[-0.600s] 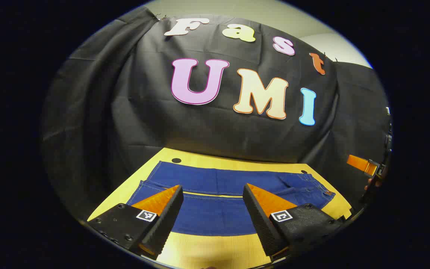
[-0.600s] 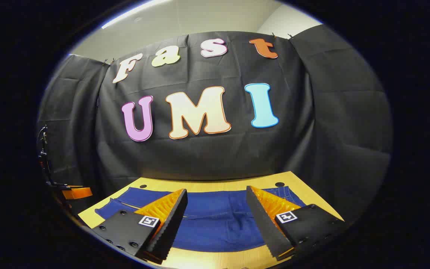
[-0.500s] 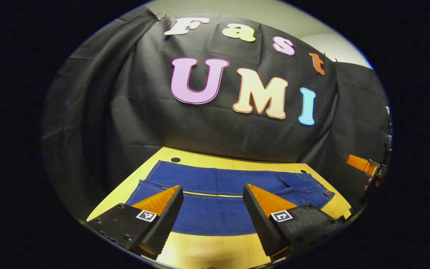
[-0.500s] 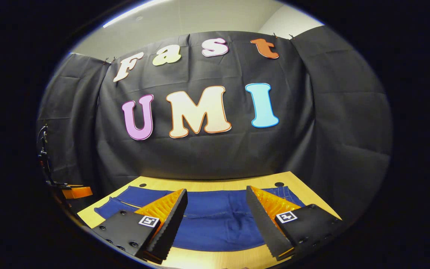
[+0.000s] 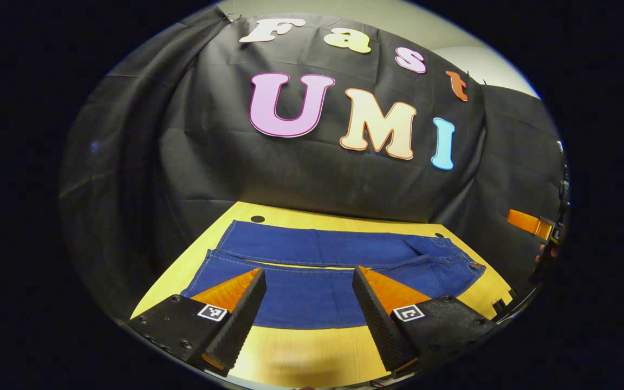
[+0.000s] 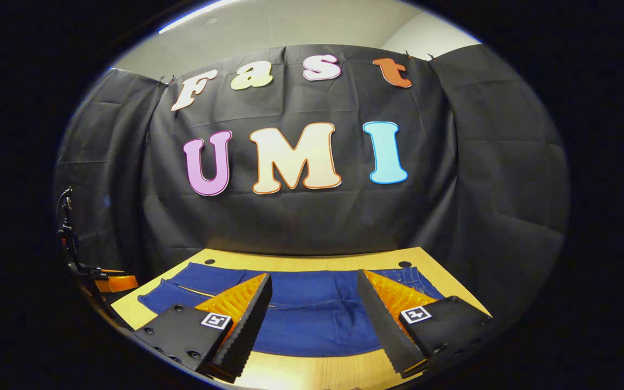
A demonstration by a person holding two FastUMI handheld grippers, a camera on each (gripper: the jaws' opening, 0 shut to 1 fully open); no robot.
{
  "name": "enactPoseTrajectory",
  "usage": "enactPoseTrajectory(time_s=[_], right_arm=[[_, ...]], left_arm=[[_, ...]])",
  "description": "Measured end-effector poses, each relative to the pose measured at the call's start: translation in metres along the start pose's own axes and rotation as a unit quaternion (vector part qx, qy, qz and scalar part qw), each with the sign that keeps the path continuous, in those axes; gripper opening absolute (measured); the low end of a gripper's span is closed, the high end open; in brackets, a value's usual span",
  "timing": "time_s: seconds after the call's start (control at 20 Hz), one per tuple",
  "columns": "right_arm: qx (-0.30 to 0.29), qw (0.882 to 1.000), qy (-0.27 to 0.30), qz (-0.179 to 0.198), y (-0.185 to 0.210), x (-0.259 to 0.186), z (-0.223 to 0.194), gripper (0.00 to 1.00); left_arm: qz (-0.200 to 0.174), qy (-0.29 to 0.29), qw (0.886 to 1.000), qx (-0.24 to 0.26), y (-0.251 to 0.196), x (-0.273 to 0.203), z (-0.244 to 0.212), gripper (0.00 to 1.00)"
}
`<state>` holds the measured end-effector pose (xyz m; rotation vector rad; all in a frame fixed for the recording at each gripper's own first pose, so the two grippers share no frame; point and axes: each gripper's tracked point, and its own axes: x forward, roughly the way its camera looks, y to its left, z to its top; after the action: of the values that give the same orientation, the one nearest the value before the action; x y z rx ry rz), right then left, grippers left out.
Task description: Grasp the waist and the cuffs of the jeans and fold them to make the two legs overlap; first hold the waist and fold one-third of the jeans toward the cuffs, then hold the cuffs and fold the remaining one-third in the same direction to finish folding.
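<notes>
Dark blue jeans (image 5: 317,271) lie flat across the yellow wooden table (image 5: 301,352), the two legs side by side. The cuffs (image 5: 214,254) are at the left and the waist (image 5: 453,260) at the right. My left gripper (image 5: 308,270) hangs open above the table's near edge, short of the jeans, with nothing between its fingers. In the right gripper view the jeans (image 6: 312,314) stretch from the cuffs (image 6: 166,292) to the waist (image 6: 404,276). My right gripper (image 6: 313,274) is open too, above the near hem and empty.
The black cloth wall rises right behind the table. Small round holes (image 5: 257,219) (image 6: 404,264) sit in the table's back corners. The other gripper (image 5: 528,225) shows far off at the right edge of the left gripper view, and likewise another gripper (image 6: 111,281) at the left edge of the right gripper view.
The left gripper view has dipped a little, so more of the table's front strip shows. The right gripper view has shifted slightly. Both grippers stay open and the jeans lie unmoved.
</notes>
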<state>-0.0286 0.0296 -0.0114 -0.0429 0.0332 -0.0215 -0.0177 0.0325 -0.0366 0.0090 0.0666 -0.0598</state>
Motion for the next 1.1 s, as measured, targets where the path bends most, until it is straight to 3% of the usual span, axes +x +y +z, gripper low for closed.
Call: enactPoseTrajectory(time_s=[0.25, 0.5, 0.65, 0.8, 1.1], right_arm=[[-0.014, 1.0, 0.022, -0.002, 0.011, -0.019, -0.017, 0.98], [-0.038, 0.998, 0.059, -0.002, 0.014, -0.037, -0.034, 0.97], [-0.05, 0.996, 0.073, -0.011, 0.008, -0.044, -0.036, 0.98], [-0.05, 0.995, 0.088, -0.019, 0.004, -0.047, -0.039, 0.98], [-0.075, 0.99, 0.114, -0.037, -0.004, -0.051, -0.049, 0.98]], left_arm=[[-0.052, 0.037, 0.997, 0.038, 0.024, -0.004, -0.025, 0.94], [-0.114, 0.117, 0.981, 0.108, 0.07, 0.003, -0.056, 0.95], [-0.144, 0.183, 0.959, 0.161, 0.1, 0.01, -0.077, 0.93], [-0.17, 0.257, 0.93, 0.2, 0.127, 0.017, -0.109, 0.95], [-0.174, 0.346, 0.878, 0.28, 0.187, 0.031, -0.151, 0.95]])
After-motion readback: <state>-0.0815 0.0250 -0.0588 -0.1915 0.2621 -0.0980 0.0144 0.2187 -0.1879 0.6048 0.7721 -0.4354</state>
